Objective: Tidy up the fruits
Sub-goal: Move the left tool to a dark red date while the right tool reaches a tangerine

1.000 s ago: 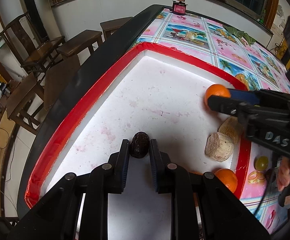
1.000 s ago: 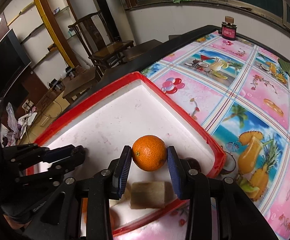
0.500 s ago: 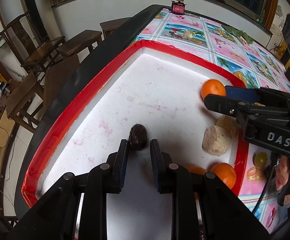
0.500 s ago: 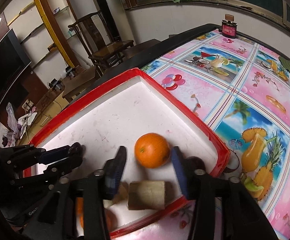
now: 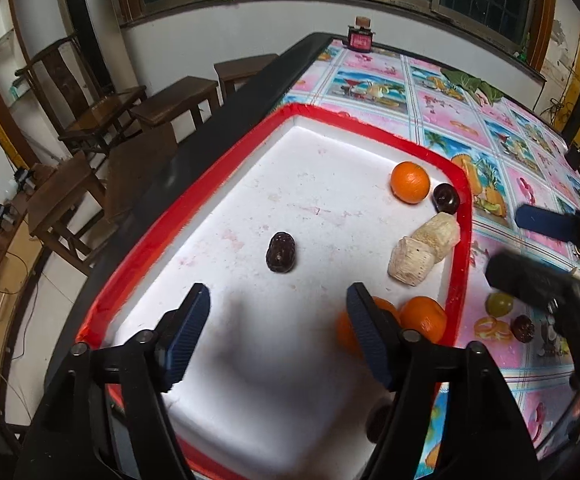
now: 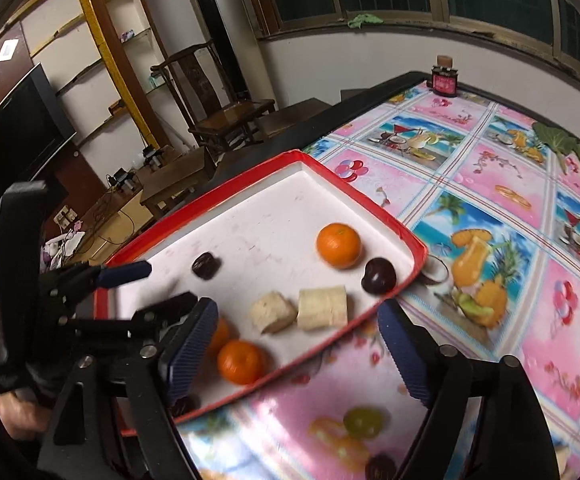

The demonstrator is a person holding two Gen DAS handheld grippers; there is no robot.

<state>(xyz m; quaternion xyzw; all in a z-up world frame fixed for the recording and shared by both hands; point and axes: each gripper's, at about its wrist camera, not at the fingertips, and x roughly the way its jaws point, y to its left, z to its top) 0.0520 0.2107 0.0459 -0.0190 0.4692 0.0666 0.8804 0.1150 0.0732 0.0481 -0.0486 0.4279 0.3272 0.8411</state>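
A white tray with a red rim point(image 5: 226, 168) point(image 6: 370, 200) holds an orange point(image 5: 410, 182) point(image 6: 338, 246), a round dark fruit point(image 5: 446, 198) point(image 6: 378, 276), a wrinkled dark fruit point(image 5: 280, 253) point(image 6: 206, 266), two pale chunks point(image 5: 414, 262) point(image 6: 322, 308) and two more oranges point(image 5: 424, 318) point(image 6: 242, 362). My left gripper point(image 5: 278, 300) point(image 6: 150, 288) hovers just short of the wrinkled fruit, jaws opening, nothing between them. My right gripper point(image 6: 294, 316) point(image 5: 530, 248) hangs above the tray's near-right rim, jaws opening and holding nothing. A green grape point(image 5: 500, 303) point(image 6: 364, 420) and a dark fruit point(image 5: 523, 328) point(image 6: 380, 468) lie on the tablecloth.
The fruit-print tablecloth point(image 6: 510, 220) stretches right and back. A small dark jar point(image 5: 360, 38) point(image 6: 444, 80) stands at the far edge, with green leaves point(image 5: 470, 82) nearby. Wooden chairs and stools point(image 5: 102, 108) stand left of the table. A hand point(image 6: 18, 412) grips the left tool.
The left gripper let go of the wrinkled dark fruit, opened and drew back upward. The right gripper released the orange into the tray, opened wide and pulled back over the rim.
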